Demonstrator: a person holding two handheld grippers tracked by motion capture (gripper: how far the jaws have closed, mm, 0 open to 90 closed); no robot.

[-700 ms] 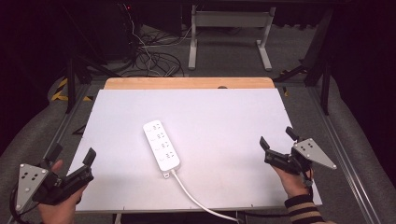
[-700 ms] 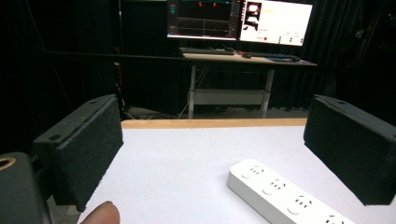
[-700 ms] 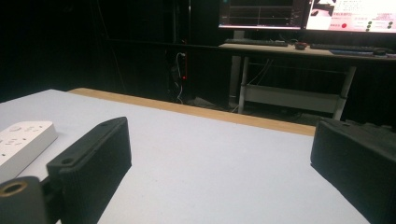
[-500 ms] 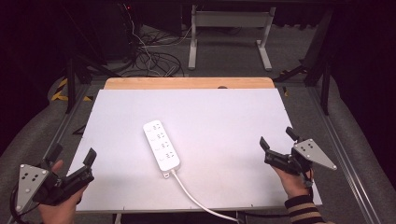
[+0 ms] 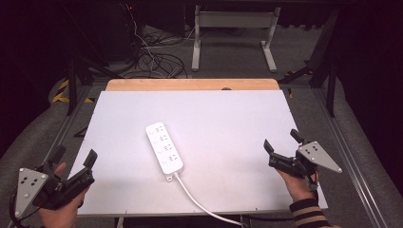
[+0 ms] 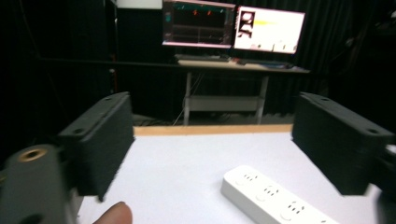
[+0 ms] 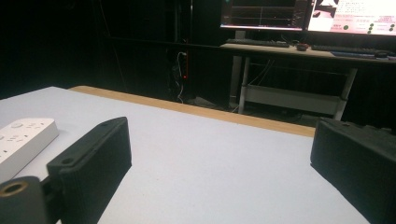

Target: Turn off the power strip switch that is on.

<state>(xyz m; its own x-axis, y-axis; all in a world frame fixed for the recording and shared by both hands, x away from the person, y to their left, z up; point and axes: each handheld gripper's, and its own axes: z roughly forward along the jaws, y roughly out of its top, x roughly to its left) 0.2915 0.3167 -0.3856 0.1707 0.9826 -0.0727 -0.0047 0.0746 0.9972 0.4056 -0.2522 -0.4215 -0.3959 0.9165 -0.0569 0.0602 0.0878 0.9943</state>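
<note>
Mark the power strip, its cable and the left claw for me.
power strip point(image 5: 164, 148): high view, on the middle of its white top face.
cable point(image 5: 196, 199): high view, on the white cord curving toward the table's near edge.
left claw point(image 5: 73, 159): high view, midway between its two open jaw tips.

Light falls from overhead onto the white worktop point(image 5: 228, 118); it reads bright and even, faintly pink, with no hard glare. Room beyond its far edge and both sides sinks to near black. Power strip point(image 5: 164, 153) throws only a thin soft shadow. In the left gripper view the near jaws and a fingertip are blurred, and the lit monitors point(image 6: 233, 29) bloom slightly. Right gripper view is dimmer, grainy, soft close up.
</note>
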